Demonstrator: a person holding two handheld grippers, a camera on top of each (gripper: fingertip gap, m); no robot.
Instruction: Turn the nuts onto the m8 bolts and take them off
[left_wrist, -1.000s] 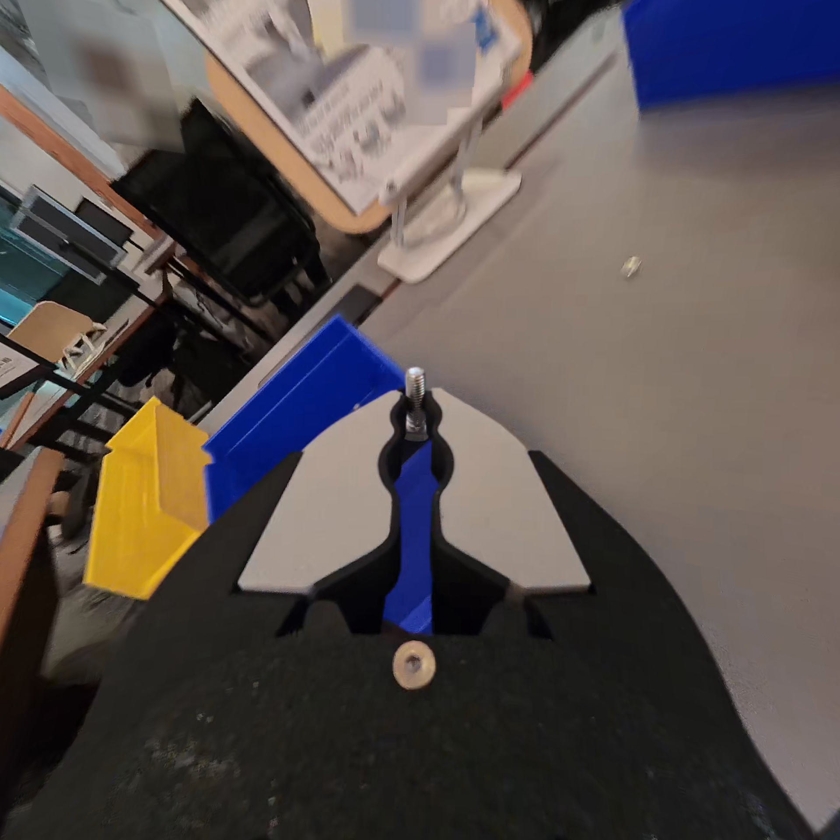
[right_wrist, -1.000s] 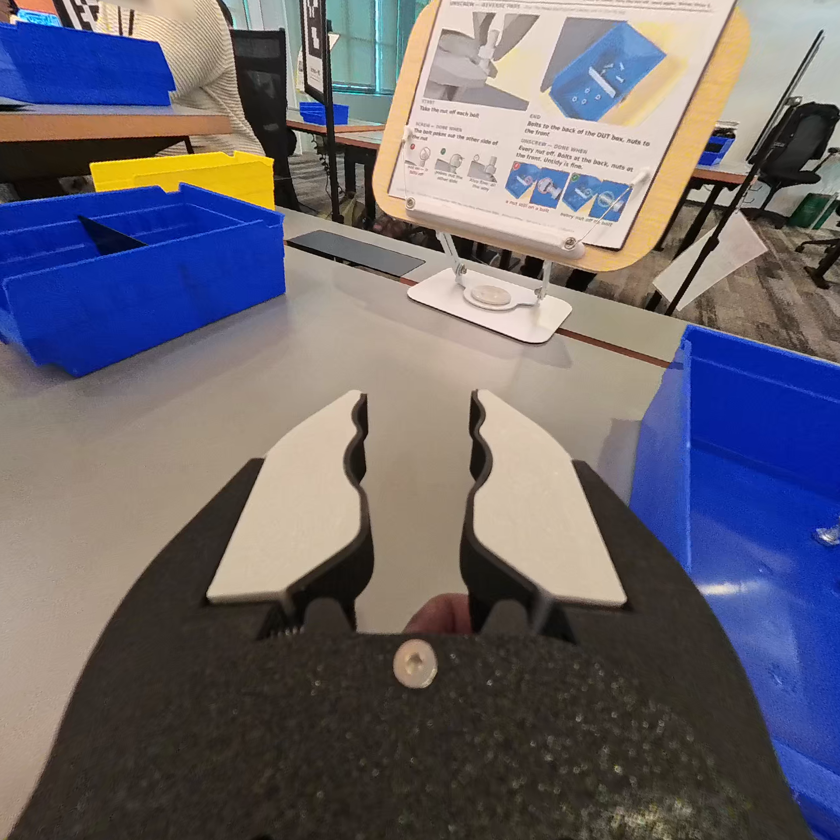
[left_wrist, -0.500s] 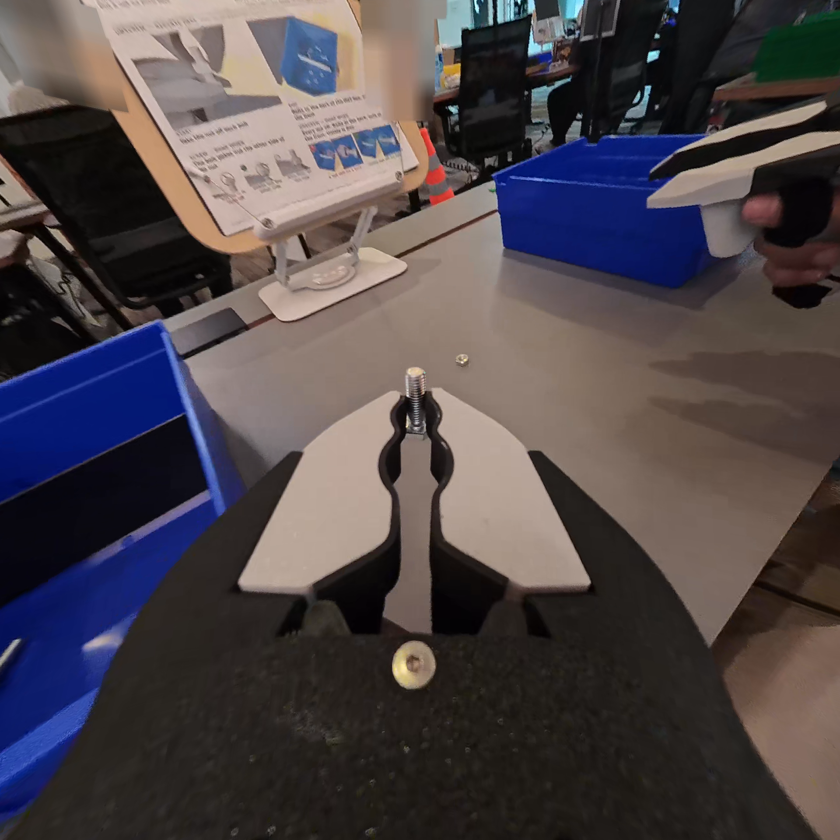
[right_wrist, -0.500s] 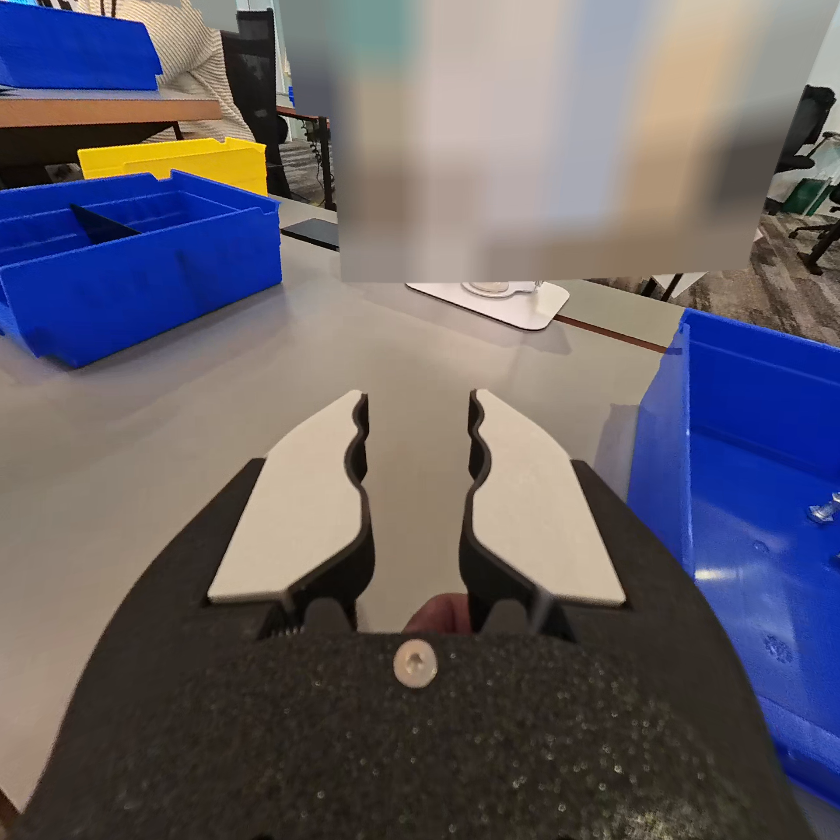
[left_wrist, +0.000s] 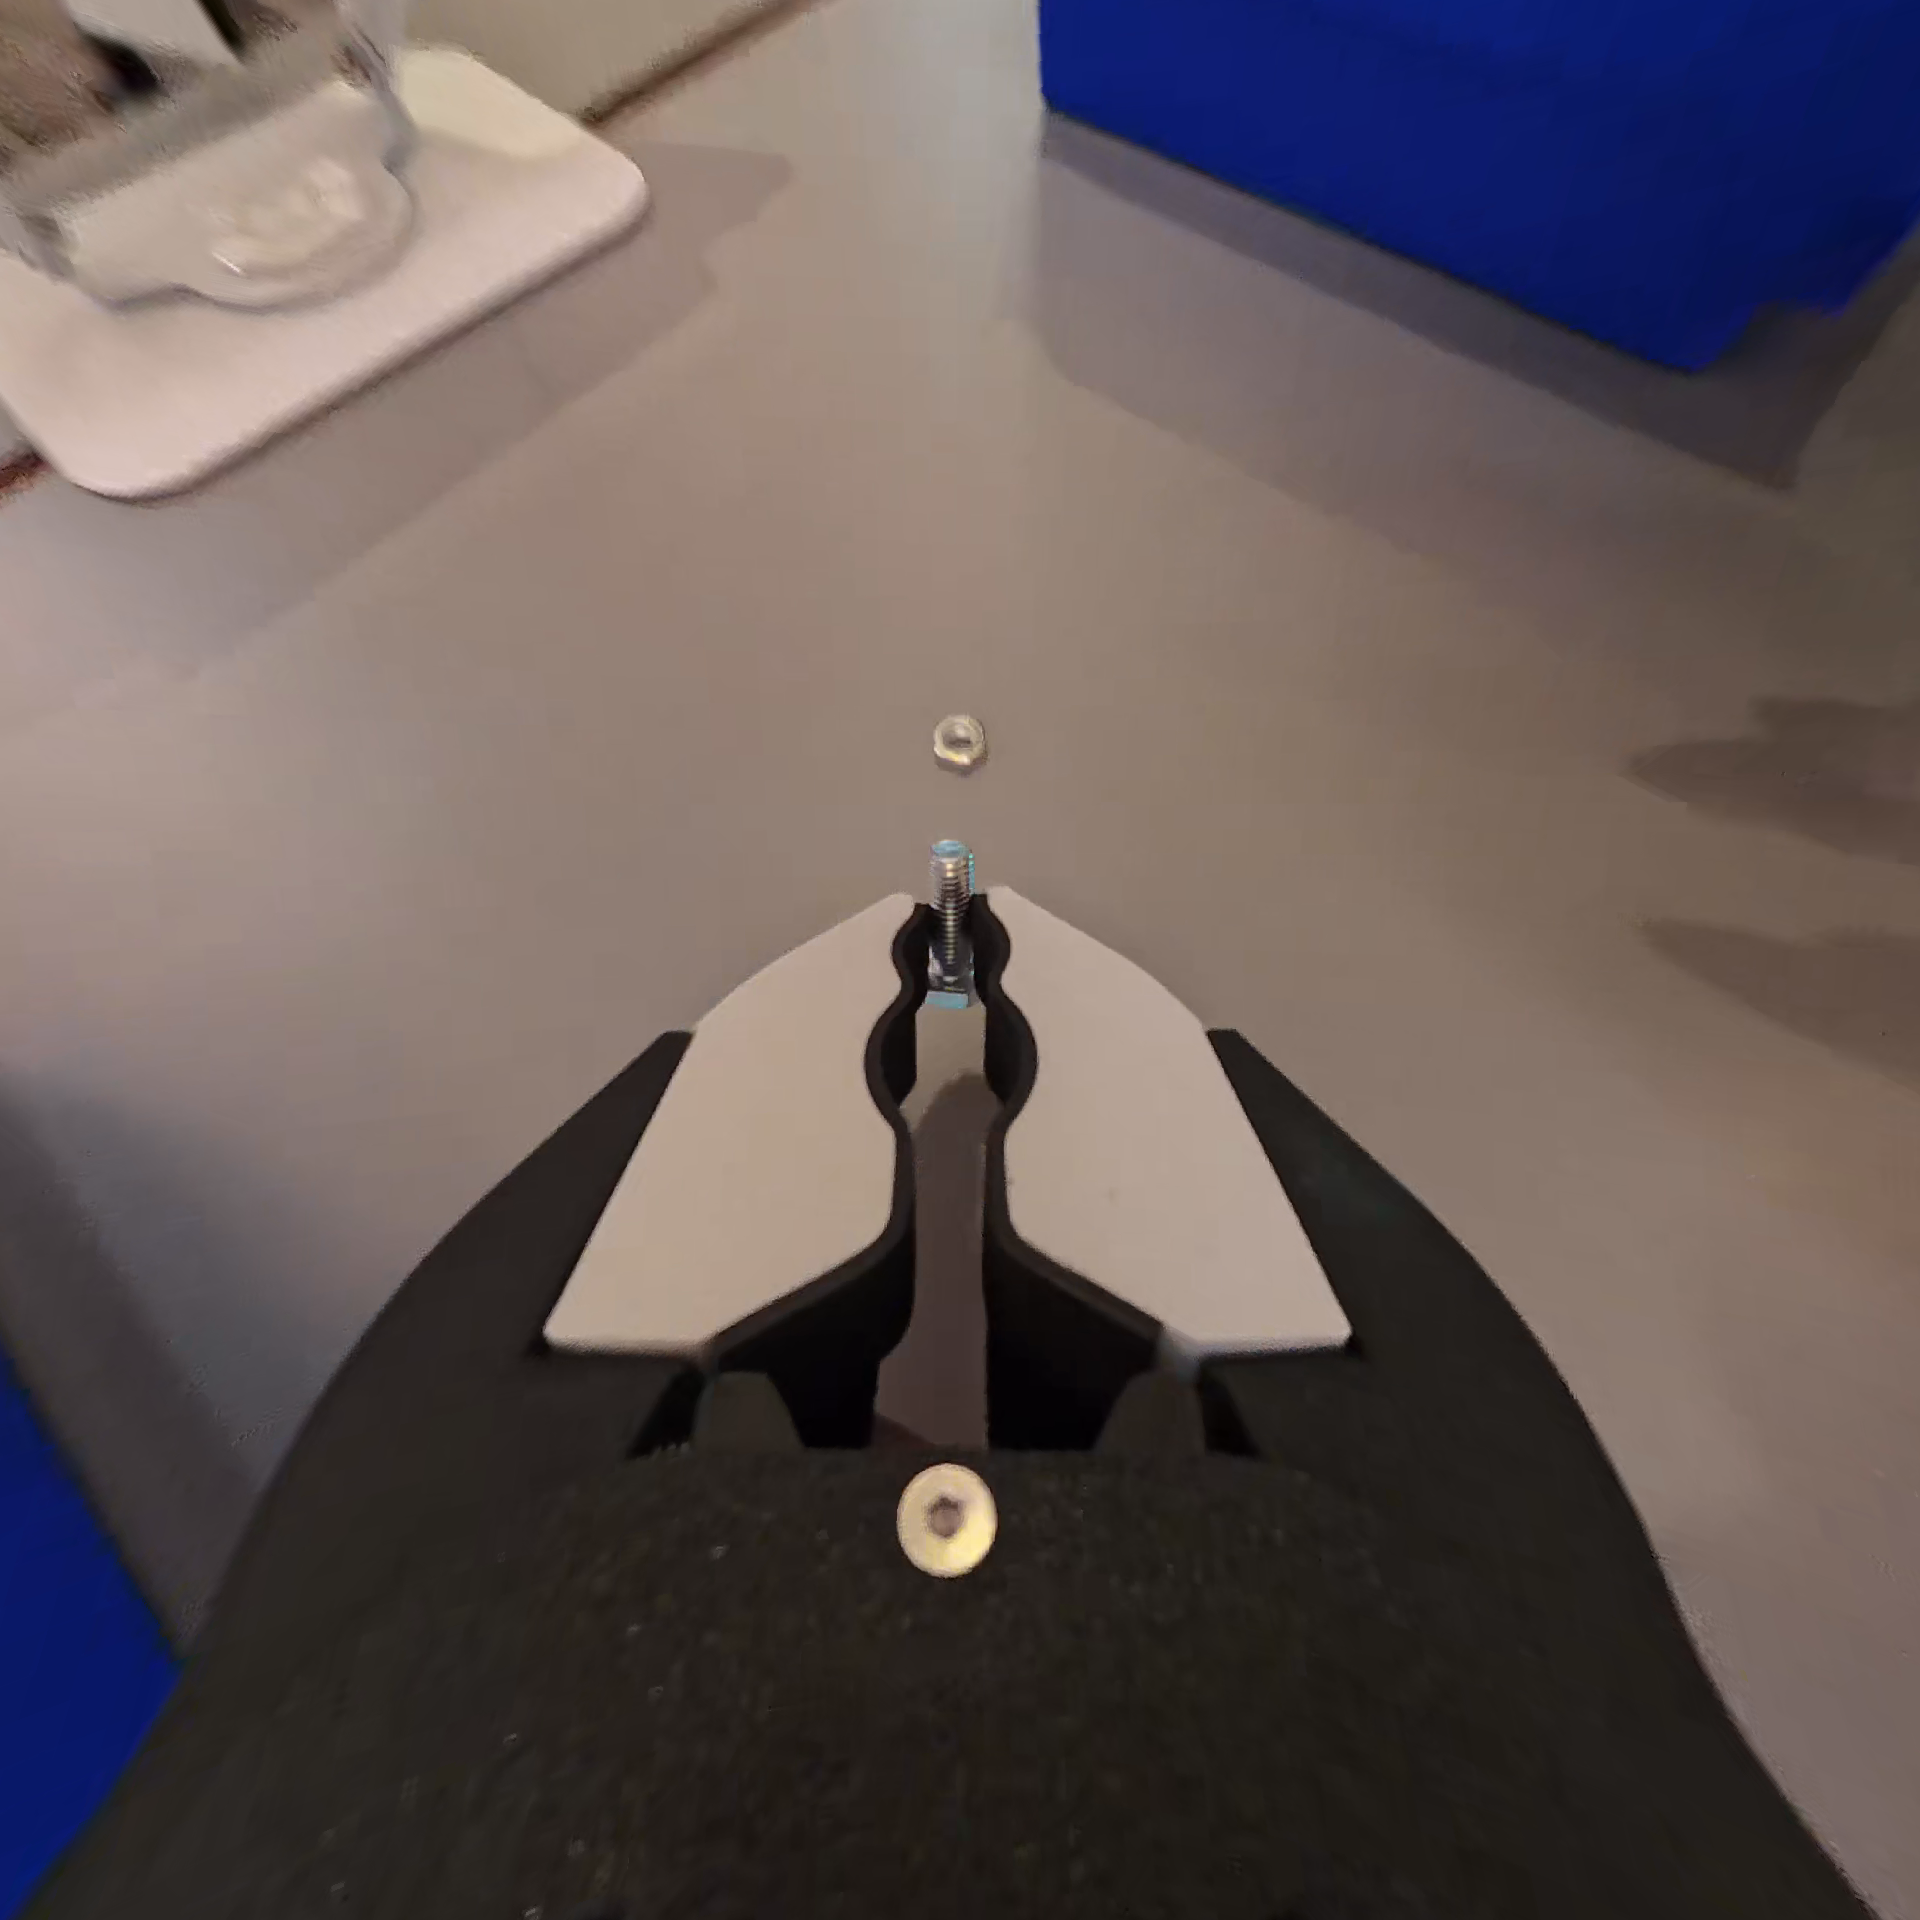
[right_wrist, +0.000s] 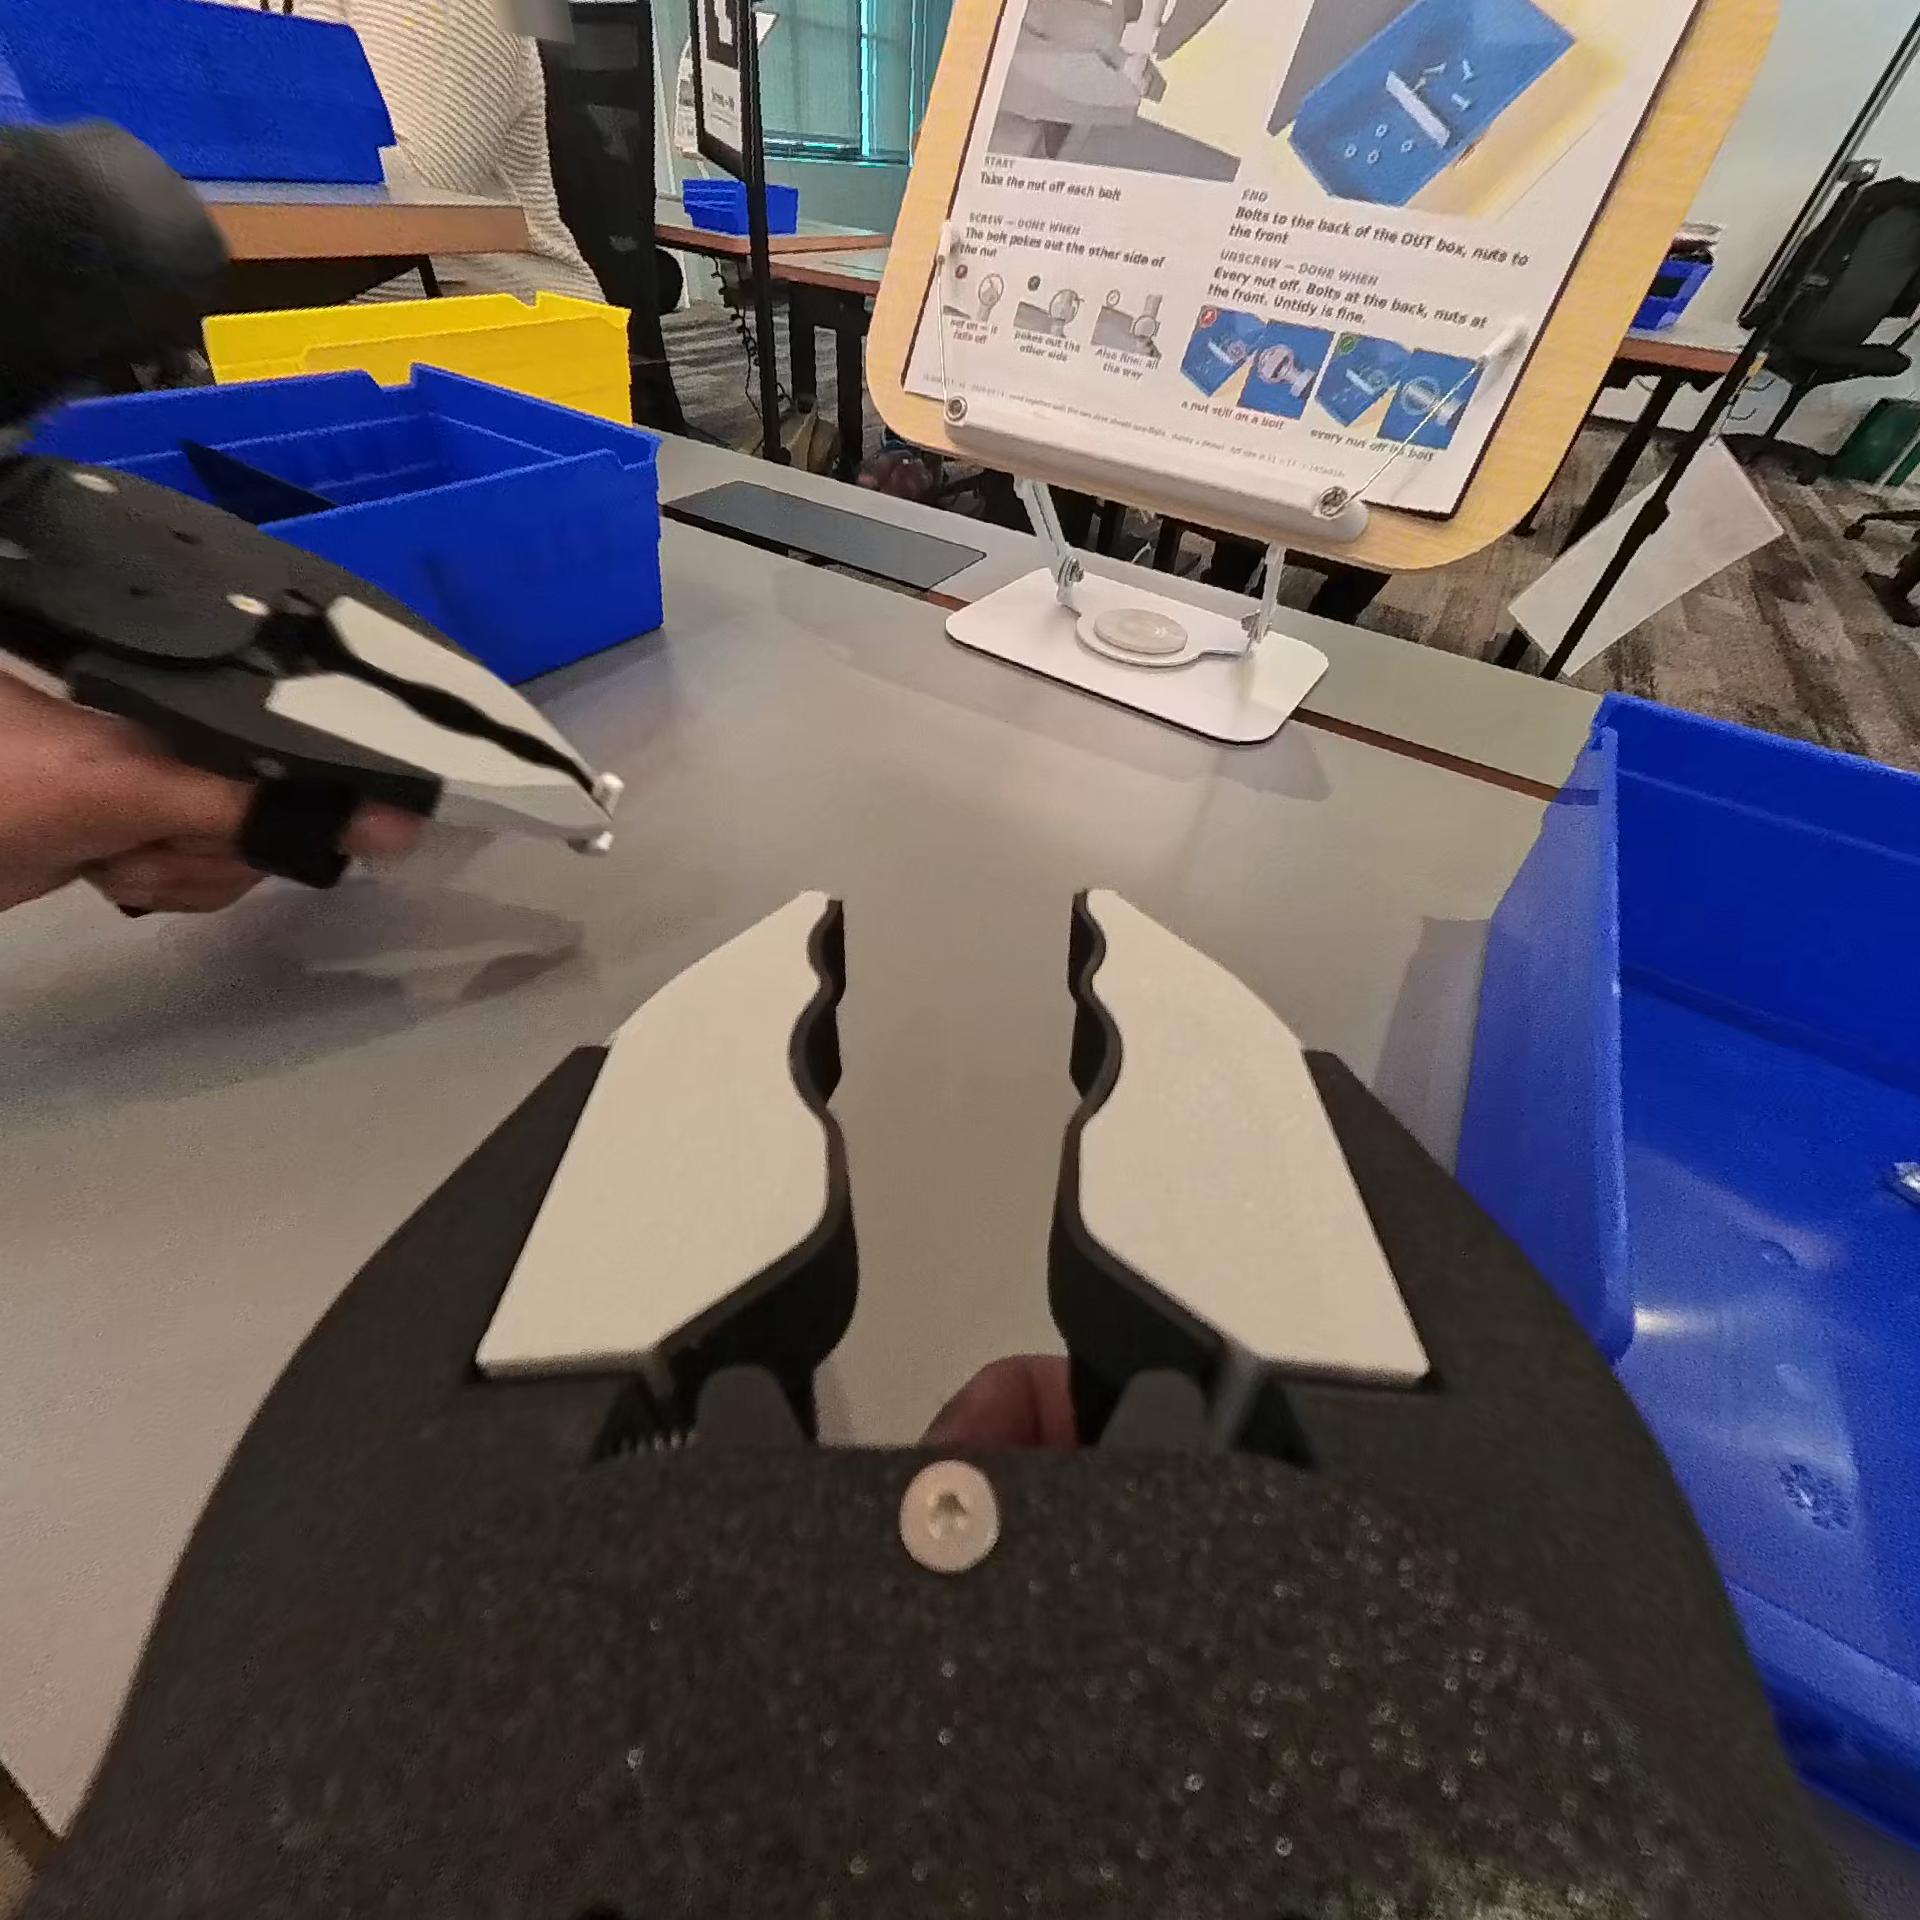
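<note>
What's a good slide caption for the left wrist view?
Left gripper shut on a bolt, threaded end pointing at a loose nut on the grey table.

Your left gripper (left_wrist: 951, 894) has a broad body of rough, speckled black foam-like material that narrows forward into two fingers (left_wrist: 748, 1143), each topped with a flat, pale grey plate. The inner edges are black and cut in a wavy, scalloped line. A round silver screw (left_wrist: 945, 1519) with a hex socket sits on the body's centreline at 6 o'clock from the finger gap.

Your right gripper (right_wrist: 956, 914) is built the same: grainy black body, grey-plated fingers (right_wrist: 686, 1164) with black scalloped inner edges, and a matching silver screw (right_wrist: 949, 1516).

Seen from the right wrist view, your left gripper shows small silver screws on its flat black side, and a black strap (right_wrist: 296, 831) loops over a finger of your left hand (right_wrist: 114, 821).
</note>
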